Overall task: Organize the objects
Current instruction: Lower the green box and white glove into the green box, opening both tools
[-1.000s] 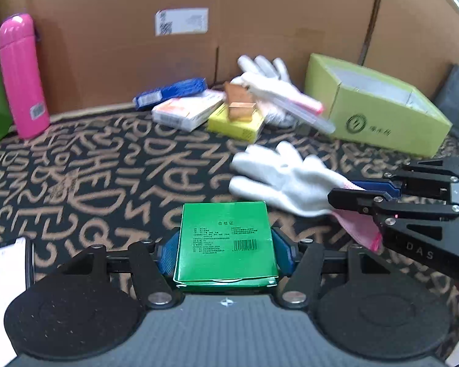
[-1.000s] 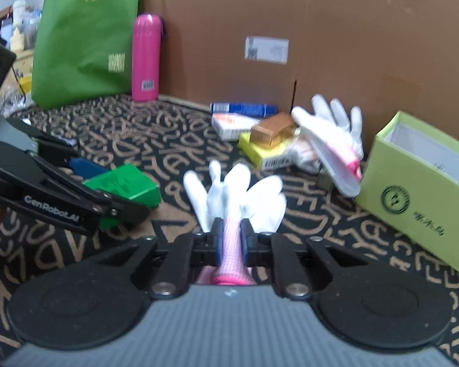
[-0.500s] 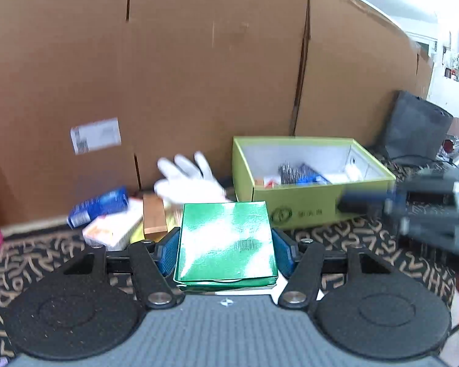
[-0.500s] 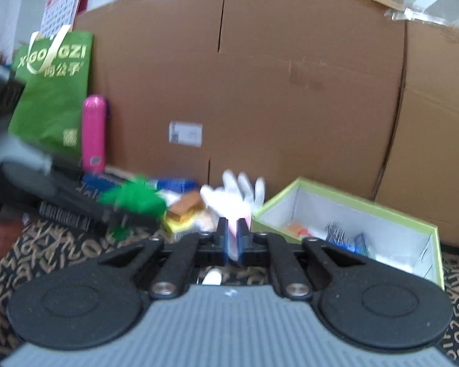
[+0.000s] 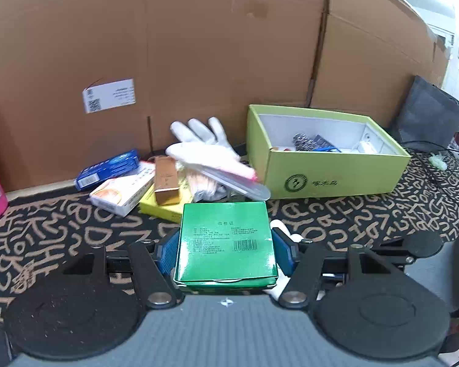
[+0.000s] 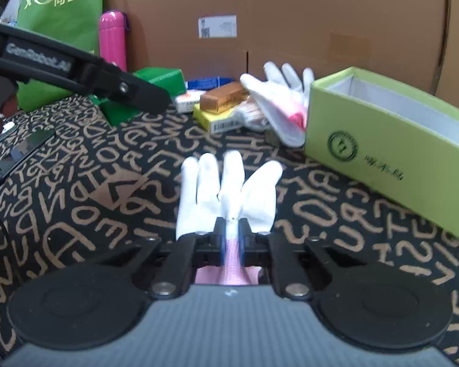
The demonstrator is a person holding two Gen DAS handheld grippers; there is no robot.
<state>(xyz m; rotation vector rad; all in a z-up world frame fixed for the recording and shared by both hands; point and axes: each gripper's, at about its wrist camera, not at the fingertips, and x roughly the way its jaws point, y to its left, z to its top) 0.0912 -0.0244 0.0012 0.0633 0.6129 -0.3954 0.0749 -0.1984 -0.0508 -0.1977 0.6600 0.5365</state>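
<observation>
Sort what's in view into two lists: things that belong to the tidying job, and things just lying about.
Part of the job:
- green box, held in the left gripper
- white glove, held in the right gripper
- lime-green open box
- second white glove, gold box, yellow box

Just lying about:
- pink bottle
- green bag
- phone

**Two wrist cameras, one shared corner**

The left wrist camera is looking forward and down over its own tongs [image 5: 226,247], sitting close above the patterned table [image 5: 61,226] and facing the cardboard wall [image 5: 199,61]. The right wrist camera is looking likewise over its tongs [image 6: 232,238], from further right. Both are taking in the lime-green box [image 5: 330,165] [image 6: 388,150] and the clutter beside it.
</observation>
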